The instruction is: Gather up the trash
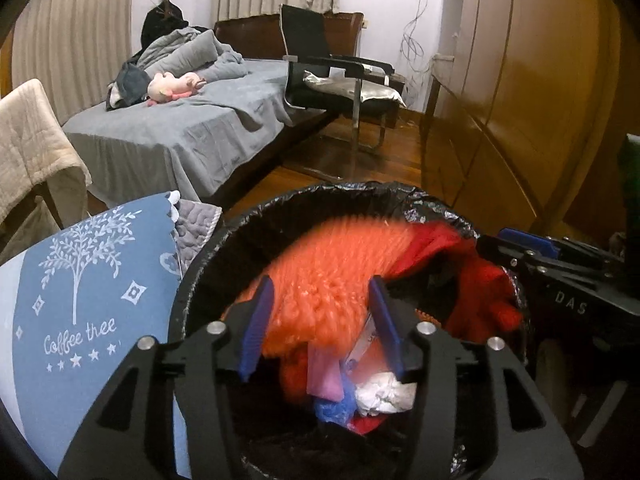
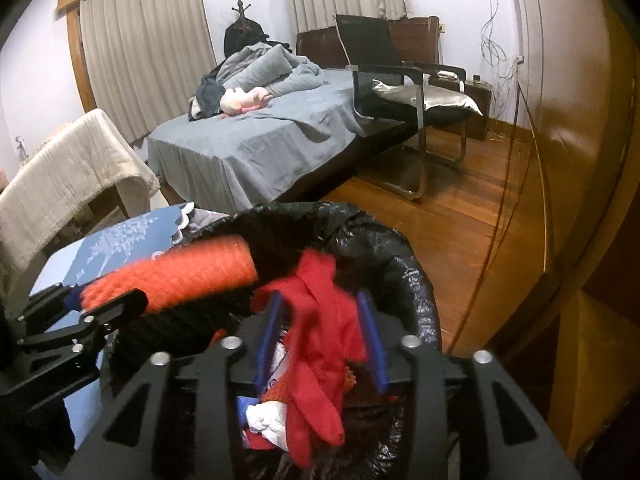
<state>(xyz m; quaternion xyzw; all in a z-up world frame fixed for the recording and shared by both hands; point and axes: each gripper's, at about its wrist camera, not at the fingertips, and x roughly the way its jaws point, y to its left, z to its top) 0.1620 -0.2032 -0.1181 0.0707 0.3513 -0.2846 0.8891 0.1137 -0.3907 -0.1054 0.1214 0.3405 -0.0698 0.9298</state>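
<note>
The bin (image 1: 404, 196), lined with a black bag, stands just beside a blue cushion (image 1: 92, 304), with a bed (image 1: 192, 128) and a chair (image 1: 340, 76) well beyond on the wood floor. It is already well filled.

The biggest piece of trash is the orange mesh (image 1: 320, 280), a soft, knobbly netting lying across the bin's mouth. It looks light and springy, apt to puff back up over the rim instead of settling. It sits between the fingers of the left gripper (image 1: 322, 328), whose jaws stand partly apart, and the pads do not seem to press on it, so I judge it let go. If it needs pushing down, a bunched fold near the middle would give the best hold; the loose weave could snag on a finger.

Next is the red rag (image 2: 320, 320), limp and thin, draped between the fingers of the right gripper (image 2: 322, 336). Those jaws are also partly apart and appear clear of the cloth. It should fall by its own weight and can be pinched anywhere.

Deeper in lie a white wad (image 1: 384, 396), a pink scrap (image 1: 326, 376) and a blue scrap (image 1: 334, 408), all small, light and crumpled.

The two grippers crowd the same opening, side by side, so each is in the other's way. The liner's edge is thin and could be dragged in.
</note>
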